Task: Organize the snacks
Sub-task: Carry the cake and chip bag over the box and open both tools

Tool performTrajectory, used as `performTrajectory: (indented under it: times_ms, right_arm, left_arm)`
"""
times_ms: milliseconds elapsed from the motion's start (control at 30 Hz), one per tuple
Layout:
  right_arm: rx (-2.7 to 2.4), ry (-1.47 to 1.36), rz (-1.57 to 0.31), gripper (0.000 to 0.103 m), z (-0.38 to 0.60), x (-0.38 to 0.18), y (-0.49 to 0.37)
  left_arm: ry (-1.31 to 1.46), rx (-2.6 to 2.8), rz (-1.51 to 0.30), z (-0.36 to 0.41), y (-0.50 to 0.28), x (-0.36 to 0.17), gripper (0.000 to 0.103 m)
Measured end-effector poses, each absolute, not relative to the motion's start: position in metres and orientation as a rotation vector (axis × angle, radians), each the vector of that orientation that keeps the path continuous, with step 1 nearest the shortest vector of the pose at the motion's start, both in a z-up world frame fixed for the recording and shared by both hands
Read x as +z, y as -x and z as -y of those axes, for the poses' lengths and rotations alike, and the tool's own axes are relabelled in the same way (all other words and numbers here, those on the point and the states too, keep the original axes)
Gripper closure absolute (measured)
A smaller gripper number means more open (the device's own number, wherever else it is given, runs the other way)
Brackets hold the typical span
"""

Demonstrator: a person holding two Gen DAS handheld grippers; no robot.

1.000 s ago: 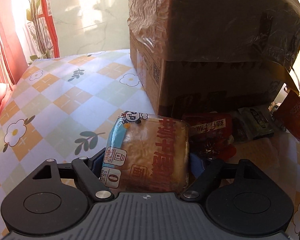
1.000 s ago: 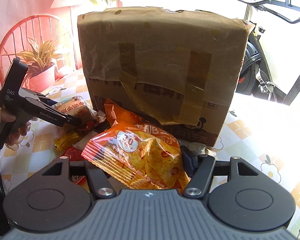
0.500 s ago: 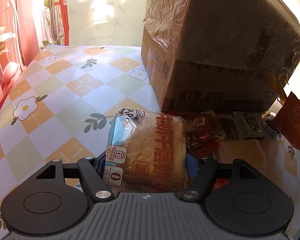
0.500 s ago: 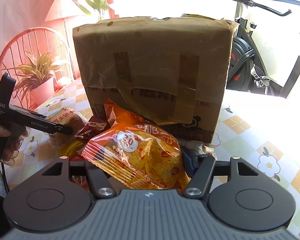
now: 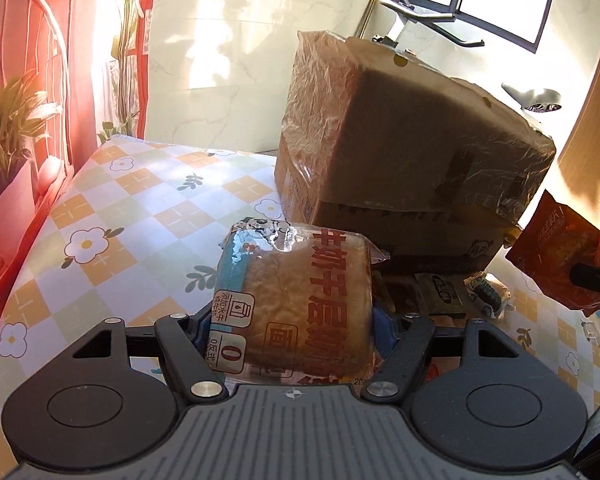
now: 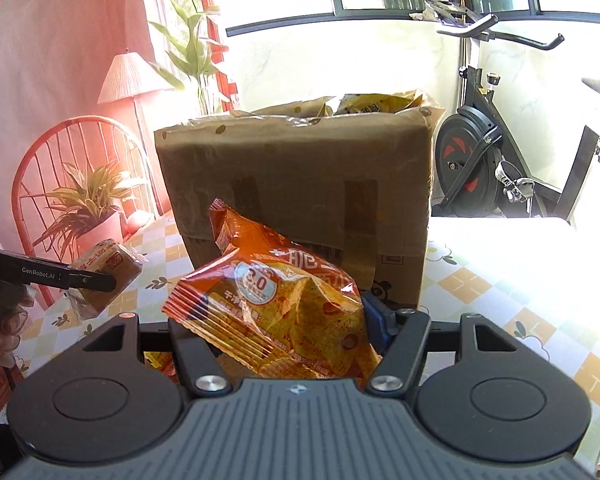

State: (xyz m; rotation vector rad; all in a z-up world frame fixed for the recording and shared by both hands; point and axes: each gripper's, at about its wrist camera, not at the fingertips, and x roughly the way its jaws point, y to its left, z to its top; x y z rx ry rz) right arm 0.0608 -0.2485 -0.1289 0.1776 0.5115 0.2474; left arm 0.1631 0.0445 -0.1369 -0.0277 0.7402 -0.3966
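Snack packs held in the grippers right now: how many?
2: a bread pack in the left gripper, an orange chip bag in the right gripper.

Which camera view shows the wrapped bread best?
The left wrist view. There the wrapped bread fills the centre, held between the left tongs, and its red print and panda logo are readable. The right wrist view shows the same bread only small at the left edge, partly covered by a tong finger.
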Motion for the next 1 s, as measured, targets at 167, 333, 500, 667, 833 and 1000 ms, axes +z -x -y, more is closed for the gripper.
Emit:
performTrajectory:
  times_ms: [167,333,500,667,833,1000]
  right_arm:
    - [0.26,-0.2,-0.434,0.037,0.256,-0.099,-0.055]
    - [0.269,-0.23,-0.34,0.037,0.269,-0.057,-0.049]
    - [0.297,-0.267,-0.281,0.037,0.28,-0.015,-0.065]
    - [0.306,-0.267,-0.254,0.037,0.285,0.011,-0.102]
    - [0.291,-0.3,-0.274,0.037,0.294,0.015,-0.138]
    - [0.28,-0.326,-0.289,0.037,0.306,0.006,-0.161]
  left_arm:
    - [0.053,-0.428,-0.635,-0.038,-0.15,-0.094,0.029]
    - [0.05,-0.471,-0.52,-0.023,-0.154,-0.046,0.028]
    - [0.063,-0.482,-0.447,0.001,-0.177,-0.012,0.028]
    - [0.06,-0.479,-0.439,0.032,-0.212,0.004,0.028]
    - [0.016,-0.454,-0.468,0.067,-0.252,0.008,0.028]
    - [-0.031,-0.429,-0.507,0.095,-0.292,0.002,0.028]
